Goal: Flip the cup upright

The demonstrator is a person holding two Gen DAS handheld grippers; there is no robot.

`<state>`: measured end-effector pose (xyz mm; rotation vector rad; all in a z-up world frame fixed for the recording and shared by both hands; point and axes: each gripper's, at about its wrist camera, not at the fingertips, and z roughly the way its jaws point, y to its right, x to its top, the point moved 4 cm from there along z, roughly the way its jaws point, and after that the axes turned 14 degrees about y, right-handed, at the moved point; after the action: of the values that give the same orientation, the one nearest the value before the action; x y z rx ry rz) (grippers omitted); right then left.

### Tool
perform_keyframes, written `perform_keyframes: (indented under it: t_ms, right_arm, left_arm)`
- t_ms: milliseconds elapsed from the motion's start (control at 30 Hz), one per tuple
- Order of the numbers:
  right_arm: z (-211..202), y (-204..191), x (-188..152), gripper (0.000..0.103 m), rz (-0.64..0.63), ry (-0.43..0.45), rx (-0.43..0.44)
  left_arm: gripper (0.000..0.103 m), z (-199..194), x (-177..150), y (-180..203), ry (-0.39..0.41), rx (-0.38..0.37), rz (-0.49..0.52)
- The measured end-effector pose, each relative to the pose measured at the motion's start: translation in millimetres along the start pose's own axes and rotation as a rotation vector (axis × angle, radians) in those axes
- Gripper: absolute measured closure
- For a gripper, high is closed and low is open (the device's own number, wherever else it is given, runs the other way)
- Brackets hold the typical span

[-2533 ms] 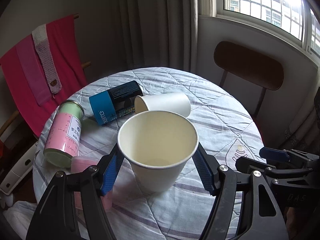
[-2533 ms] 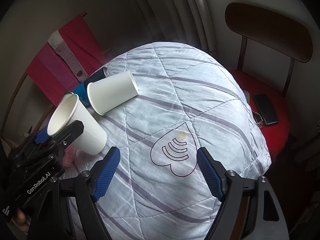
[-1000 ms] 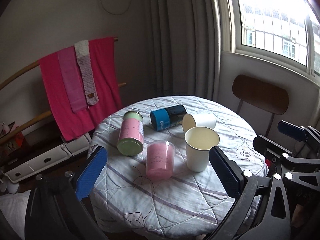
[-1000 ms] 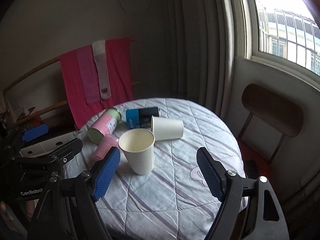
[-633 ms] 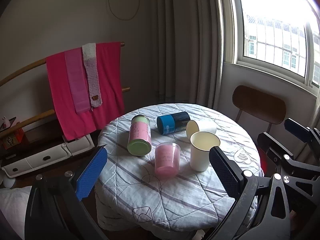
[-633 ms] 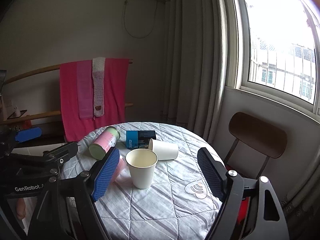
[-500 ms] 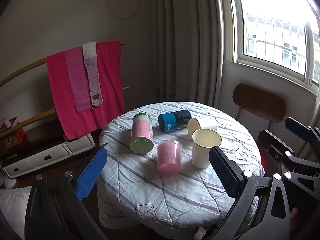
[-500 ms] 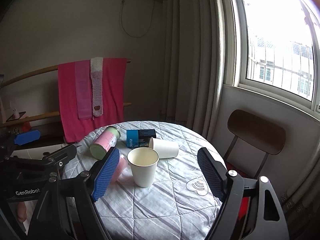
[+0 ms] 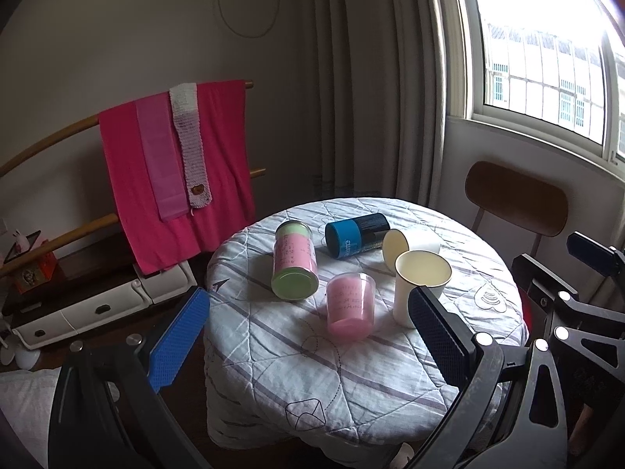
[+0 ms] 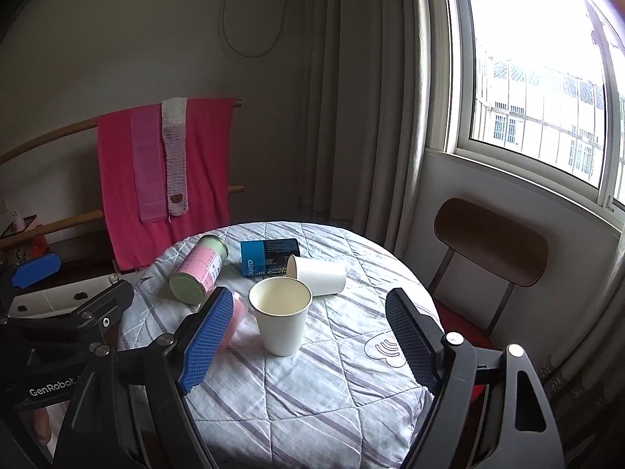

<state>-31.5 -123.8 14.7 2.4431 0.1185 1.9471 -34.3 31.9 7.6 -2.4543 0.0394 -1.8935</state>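
Round tabletop [image 9: 297,383] under a quilted, pale striped cover, set in a dim room beside grey curtains [image 10: 375,117] and a bright window [image 10: 547,86]. A wooden-backed chair [image 10: 492,242] with a red seat stands past the tabletop's far side from the right gripper. Pink towels [image 9: 175,164] hang on a wooden rack against the wall.

Left gripper [image 9: 308,336]: blue pads wide apart, nothing between them, held back from the tabletop edge. Right gripper [image 10: 304,340]: pads likewise wide apart and empty, also clear of the cover.

Containers noted:
- White paper cup [image 10: 280,320] stands upright, mouth up, interior appears empty; it lies ahead of the right gripper, nearer its left pad.
- Second white paper cup [image 10: 318,270] lies on its side just beyond the upright one, mouth toward the left; contact between them cannot be judged.
- Pink translucent plastic cup [image 9: 350,306] stands mouth up, ahead of the left gripper and just left of the upright paper cup. Contents cannot be told.
- Pink and green canister [image 9: 293,264] lies on its side, further ahead and left. Small print on its label is unreadable.
- Blue and black can [image 10: 268,256] lies on its side beyond the paper cups; "CoolT" is partly legible on it.

Marking "GenRobot" is printed on the left gripper's body, seen from the right wrist view. A heart-shaped embroidered emblem [image 10: 384,348] sits on the cover, ahead of the right gripper's right pad.
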Motion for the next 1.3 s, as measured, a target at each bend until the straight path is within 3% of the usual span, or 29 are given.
perform_keyframes:
  t_ms: [700,1067,1300]
  right_arm:
    - [12.5,-8.7,9.7,0.021,0.007,-0.010,0.017]
    - [10.3,-2.9,12.4,0.021,0.018,0.036,0.023]
    - [1.9,-1.4,13.9,0.021,0.013,0.116,0.025]
  left_arm:
    - [0.000,23.3,11.0,-3.7,0.008,0.017,0.026]
    - [0.000,18.4,16.9,2.1,0.114,0.008,0.014]
    - [0.000,5.1,21.8,3.7,0.212,0.032,0.008]
